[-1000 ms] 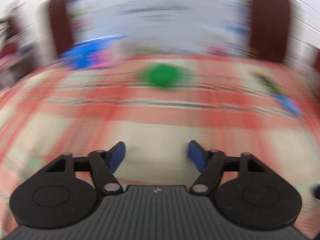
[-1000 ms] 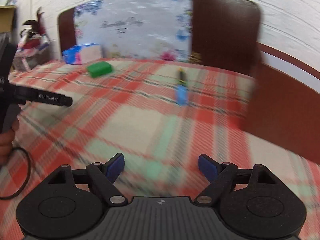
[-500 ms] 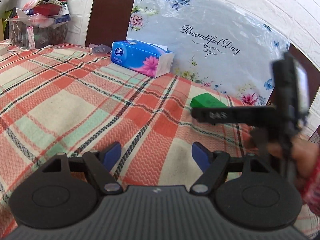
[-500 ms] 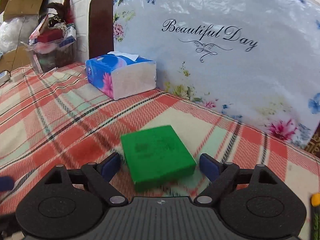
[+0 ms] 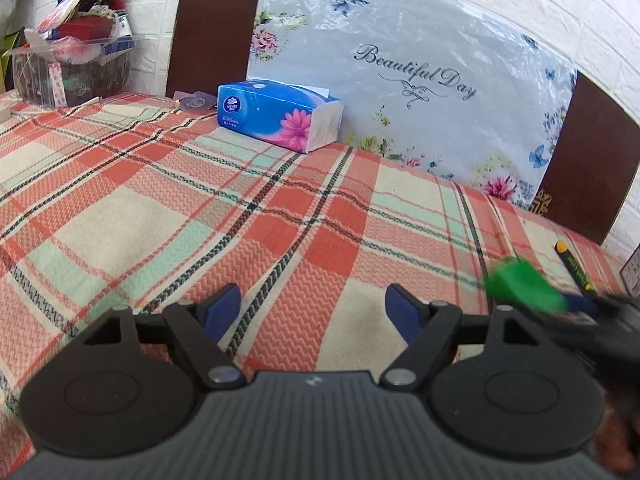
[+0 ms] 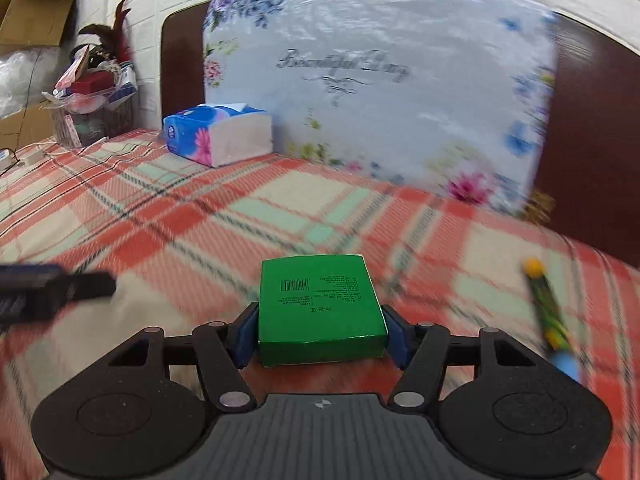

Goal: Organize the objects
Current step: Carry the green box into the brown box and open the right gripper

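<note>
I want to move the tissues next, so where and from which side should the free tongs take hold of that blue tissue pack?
Grip the tissue pack across its narrow width, mid-length, on the two long blue faces. It lies flat on the plaid cloth, long axis slanting away, white end facing right. Come from above and in front; the floral board probably blocks the back. The left tongs are open and empty.

The right tool [image 5: 576, 306] and green box [image 5: 524, 286] smear at the left view's edge; the pen [image 6: 548, 312] (perhaps a marker) blurs.
</note>
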The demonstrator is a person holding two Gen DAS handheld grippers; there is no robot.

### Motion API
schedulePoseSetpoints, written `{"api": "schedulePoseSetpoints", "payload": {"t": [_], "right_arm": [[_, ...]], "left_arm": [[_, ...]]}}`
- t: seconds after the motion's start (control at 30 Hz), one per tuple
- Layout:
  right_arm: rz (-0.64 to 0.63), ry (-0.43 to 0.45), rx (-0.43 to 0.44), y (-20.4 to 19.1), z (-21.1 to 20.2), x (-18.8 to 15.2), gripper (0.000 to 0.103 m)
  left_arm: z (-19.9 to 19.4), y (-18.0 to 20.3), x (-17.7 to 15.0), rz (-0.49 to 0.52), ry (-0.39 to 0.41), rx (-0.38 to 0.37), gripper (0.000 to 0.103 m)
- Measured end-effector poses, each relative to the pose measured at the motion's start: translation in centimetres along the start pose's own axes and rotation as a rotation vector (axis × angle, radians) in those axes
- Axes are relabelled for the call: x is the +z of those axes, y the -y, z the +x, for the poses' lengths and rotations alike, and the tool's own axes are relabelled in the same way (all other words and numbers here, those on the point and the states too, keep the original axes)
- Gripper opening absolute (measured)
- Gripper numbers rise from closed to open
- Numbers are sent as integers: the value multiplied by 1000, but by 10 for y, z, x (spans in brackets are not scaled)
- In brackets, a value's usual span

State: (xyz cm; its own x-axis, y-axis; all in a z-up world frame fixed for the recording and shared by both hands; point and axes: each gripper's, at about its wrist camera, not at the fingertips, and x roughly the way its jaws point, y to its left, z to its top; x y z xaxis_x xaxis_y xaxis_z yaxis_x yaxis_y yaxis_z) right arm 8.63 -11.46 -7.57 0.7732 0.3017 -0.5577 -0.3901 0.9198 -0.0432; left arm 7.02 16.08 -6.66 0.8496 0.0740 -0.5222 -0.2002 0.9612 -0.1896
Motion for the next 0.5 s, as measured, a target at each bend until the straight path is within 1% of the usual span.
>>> {"api": "schedulePoseSetpoints", "payload": {"t": [0.1, 0.2, 0.27, 0.3, 0.37, 0.4, 0.43, 0.5], "right_arm": [[52, -18, -59, 27, -47, -33, 61], [105, -35, -166, 59, -95, -67, 61], [186, -46, -238, 85, -126, -89, 61], [235, -46, -265, 97, -141, -99, 61], [296, -40, -323, 113, -167, -116, 61], [307, -35, -355, 116, -177, -123, 61], [319, -29, -373, 118, -185, -131, 62], [341, -9, -362, 121, -194, -139, 66]], "left_arm": [[2, 9, -1, 51, -13, 23, 82], [5, 24, -2, 138, -43, 60, 82], [5, 39, -2, 198, -67, 96, 82], [2, 47, -2, 196, -90, 79, 82], [-9, 68, -5, 150, -155, -20, 82], [-16, 86, -8, 150, -185, -72, 82], [-23, 106, -11, 156, -221, -137, 81], [-43, 152, -22, 206, -271, -289, 81]]}}
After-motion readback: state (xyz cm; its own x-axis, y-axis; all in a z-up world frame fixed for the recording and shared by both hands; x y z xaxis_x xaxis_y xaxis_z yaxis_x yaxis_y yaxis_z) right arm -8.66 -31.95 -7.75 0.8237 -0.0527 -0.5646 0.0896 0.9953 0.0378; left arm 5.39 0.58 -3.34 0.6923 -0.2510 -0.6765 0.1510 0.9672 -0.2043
